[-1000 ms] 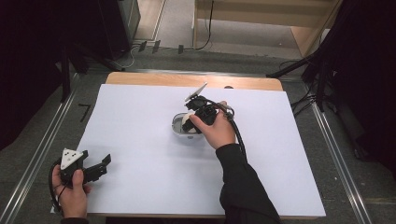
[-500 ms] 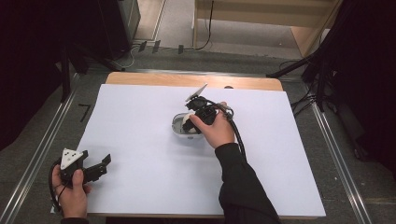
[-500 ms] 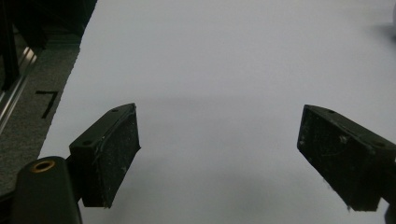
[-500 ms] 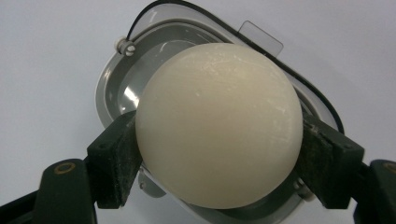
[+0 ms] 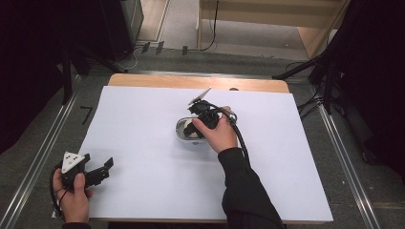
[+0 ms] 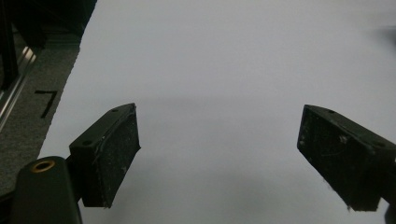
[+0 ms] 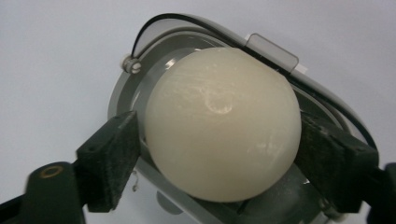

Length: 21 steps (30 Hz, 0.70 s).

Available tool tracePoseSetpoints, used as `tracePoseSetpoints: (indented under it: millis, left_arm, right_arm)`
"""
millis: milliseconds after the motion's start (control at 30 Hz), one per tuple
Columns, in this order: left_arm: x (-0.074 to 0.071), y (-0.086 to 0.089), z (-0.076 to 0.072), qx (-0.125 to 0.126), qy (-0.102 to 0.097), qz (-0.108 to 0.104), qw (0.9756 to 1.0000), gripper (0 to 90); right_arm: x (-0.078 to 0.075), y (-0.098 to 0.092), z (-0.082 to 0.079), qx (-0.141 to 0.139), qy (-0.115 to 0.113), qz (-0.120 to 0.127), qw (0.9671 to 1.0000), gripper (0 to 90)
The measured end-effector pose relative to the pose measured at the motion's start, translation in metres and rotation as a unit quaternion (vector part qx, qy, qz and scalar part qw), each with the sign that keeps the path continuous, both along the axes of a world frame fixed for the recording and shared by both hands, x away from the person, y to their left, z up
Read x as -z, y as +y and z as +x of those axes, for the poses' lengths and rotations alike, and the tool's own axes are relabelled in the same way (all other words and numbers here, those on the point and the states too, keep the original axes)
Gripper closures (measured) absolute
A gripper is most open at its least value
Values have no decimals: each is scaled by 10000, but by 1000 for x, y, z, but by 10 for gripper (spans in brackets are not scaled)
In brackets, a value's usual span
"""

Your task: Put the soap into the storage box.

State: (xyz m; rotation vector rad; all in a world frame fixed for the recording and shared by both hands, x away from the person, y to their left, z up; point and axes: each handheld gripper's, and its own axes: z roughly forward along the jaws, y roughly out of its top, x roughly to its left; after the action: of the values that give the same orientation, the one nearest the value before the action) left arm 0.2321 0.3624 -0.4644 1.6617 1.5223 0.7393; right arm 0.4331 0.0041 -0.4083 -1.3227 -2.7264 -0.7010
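Right gripper view has the two black jaws closed against either side of a cream ball (image 7: 223, 123), one pad touching its left flank and the other its right, so the right gripper (image 7: 219, 158) is pinching it. The ball is smooth and glossy, with a small dimple near its top, and it sits over a grey container (image 7: 140, 84) with a clear rim, a thin black seal along its edge and a clear latch tab at the far side. Whether the ball rests on the container's floor or hangs just above it cannot be told. The container lies on a white sheet (image 7: 56, 56). From the high view, the right gripper (image 5: 195, 128) is at the middle of the table (image 5: 143, 80), a little toward the far edge, tilted down into the container (image 5: 181, 130), with the person's right hand (image 5: 218, 134) wrapped around it and a black cable looping over the wrist. The left gripper (image 5: 102, 167) is near the front left corner of the sheet (image 5: 143, 143), held in the left hand (image 5: 74, 195), well apart from the container. Its own view shows both jaws spread wide with nothing between them, only bare sheet ahead.
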Motion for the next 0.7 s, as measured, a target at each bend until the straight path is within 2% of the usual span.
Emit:
tracePoseSetpoints:
  millis: [67, 267, 500, 700]
  left_arm:
    - [0, 0, 0, 1, 0, 1, 10000, 139]
    - [0, 0, 0, 1, -3, 12, 10000, 140]
    - [0, 0, 0, 1, -1, 17, 10000, 139]
    - [0, -1, 0, -2, -3, 26, 10000, 139]
  right_arm:
    - [-4, -1, -2, 8, -97, -31, 9999, 141]
    - [-11, -8, -5, 65, -180, -16, 9998, 135]
    - [-13, -26, -7, 166, -240, 130, 9995, 134]
    - [-14, -41, -11, 231, -292, 129, 9992, 132]
